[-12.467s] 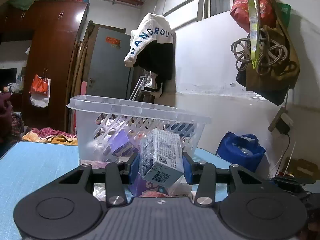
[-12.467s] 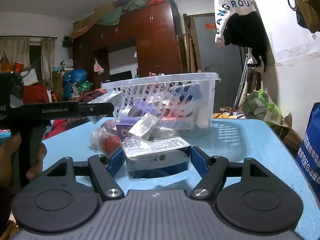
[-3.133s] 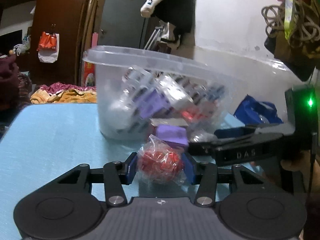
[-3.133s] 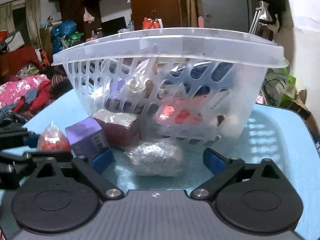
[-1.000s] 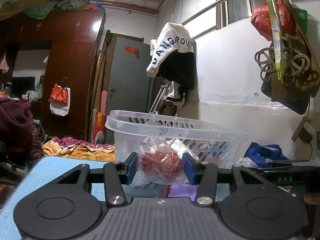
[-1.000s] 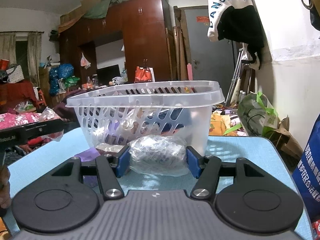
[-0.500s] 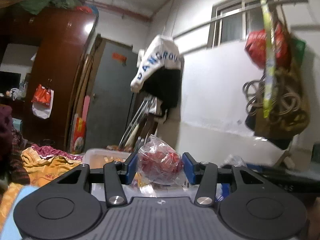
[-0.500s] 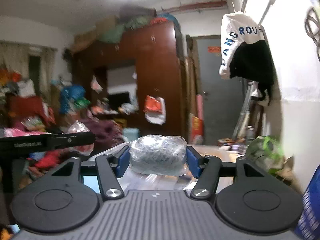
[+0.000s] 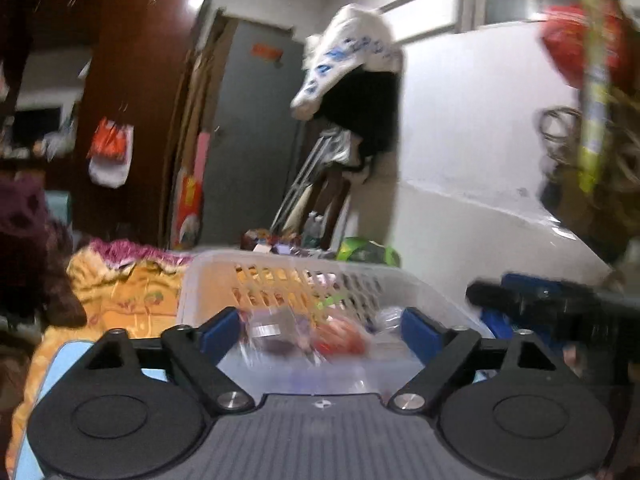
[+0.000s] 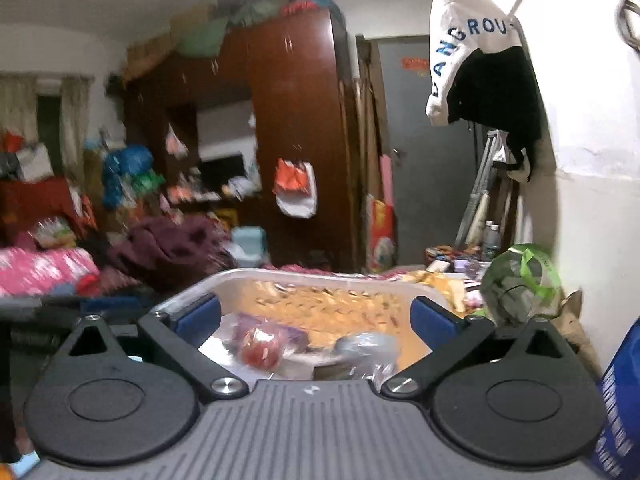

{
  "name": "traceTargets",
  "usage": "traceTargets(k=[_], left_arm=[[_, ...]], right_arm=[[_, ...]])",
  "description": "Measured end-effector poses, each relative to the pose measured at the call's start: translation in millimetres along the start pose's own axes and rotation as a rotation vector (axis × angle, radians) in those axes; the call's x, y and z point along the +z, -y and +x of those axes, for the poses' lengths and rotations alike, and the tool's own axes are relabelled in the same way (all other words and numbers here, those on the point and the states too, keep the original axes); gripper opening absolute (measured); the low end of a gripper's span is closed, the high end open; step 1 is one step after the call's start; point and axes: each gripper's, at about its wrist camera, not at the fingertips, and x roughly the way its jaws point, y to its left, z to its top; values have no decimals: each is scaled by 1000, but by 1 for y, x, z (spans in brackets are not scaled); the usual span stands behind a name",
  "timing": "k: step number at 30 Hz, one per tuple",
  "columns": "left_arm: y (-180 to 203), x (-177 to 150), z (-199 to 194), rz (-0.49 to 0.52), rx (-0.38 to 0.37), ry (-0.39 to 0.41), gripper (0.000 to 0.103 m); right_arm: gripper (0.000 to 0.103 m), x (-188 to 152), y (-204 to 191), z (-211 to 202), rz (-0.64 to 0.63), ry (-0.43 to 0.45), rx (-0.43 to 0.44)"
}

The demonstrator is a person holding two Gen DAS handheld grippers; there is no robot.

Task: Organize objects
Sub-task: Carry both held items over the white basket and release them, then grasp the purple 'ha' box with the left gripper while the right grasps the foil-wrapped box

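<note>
Cluttered bedroom, dark wardrobe (image 10: 296,120) behind. Left gripper (image 9: 320,330) and right gripper (image 10: 316,316) over white basket (image 9: 280,268), jaws opening, empty; red packet (image 10: 260,350) and clear packet (image 10: 366,344) lie inside.

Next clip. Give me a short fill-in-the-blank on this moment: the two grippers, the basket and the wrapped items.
1. The red wrapped item lies inside the white ____.
2. The left gripper has ____ between its pads as its jaws are opening.
3. In the right wrist view, the clear wrapped bundle lies to the ____ of the red item.
4. The right gripper hangs ____ the basket, jaws opening.

Missing words: basket; nothing; right; above
</note>
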Motion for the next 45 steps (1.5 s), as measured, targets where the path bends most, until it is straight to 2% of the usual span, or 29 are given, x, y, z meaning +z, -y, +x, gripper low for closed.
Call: traceTargets(k=[2, 4, 7, 10, 11, 12, 13, 16, 18, 22, 25, 28, 31, 35, 40, 45], left_arm=[[11, -25, -12, 48, -25, -31, 97], [22, -51, -5, 106, -30, -103, 97], [28, -72, 21, 130, 34, -199, 93], [24, -81, 45, 105, 28, -271, 75], [22, -84, 49, 101, 29, -286, 56], [20, -87, 52, 105, 45, -299, 44], [17, -89, 49, 100, 40, -288, 43], [0, -88, 30, 71, 55, -248, 43], [-20, -85, 18, 15, 68, -218, 43], [-53, -78, 11, -42, 127, -177, 43], [-64, -80, 3, -71, 137, -163, 43], [-67, -83, 2, -76, 136, -160, 43], [-63, -84, -5, -77, 123, -135, 44], [-56, -85, -6, -69, 95, -125, 44], [-39, -85, -4, -53, 51, -108, 44], [-13, -84, 0, 10, 20, -60, 44]], right_arm=[[103, -15, 4, -12, 39, 4, 26], [103, -30, 10, -14, 81, -28, 28], [103, -46, 18, -9, 141, -58, 19], [103, -54, 15, 2, 147, -84, 14], [103, -56, 12, 6, 148, -94, 11], [103, -58, 8, 12, 143, -107, 12], [103, -62, 5, 13, 134, -114, 18], [103, -72, -12, 29, 106, -165, 30], [103, -80, -24, 44, 103, -213, 34], [100, -93, -56, 74, 93, -312, -25], [96, -97, -72, 89, 62, -344, -51], [87, -95, -76, 92, 73, -353, -71], [61, -96, -74, 92, 76, -363, -79], [60, -97, -70, 79, 63, -343, -54], [60, -98, -42, 38, 72, -290, -48], [60, -101, 0, 3, 121, -228, -102]])
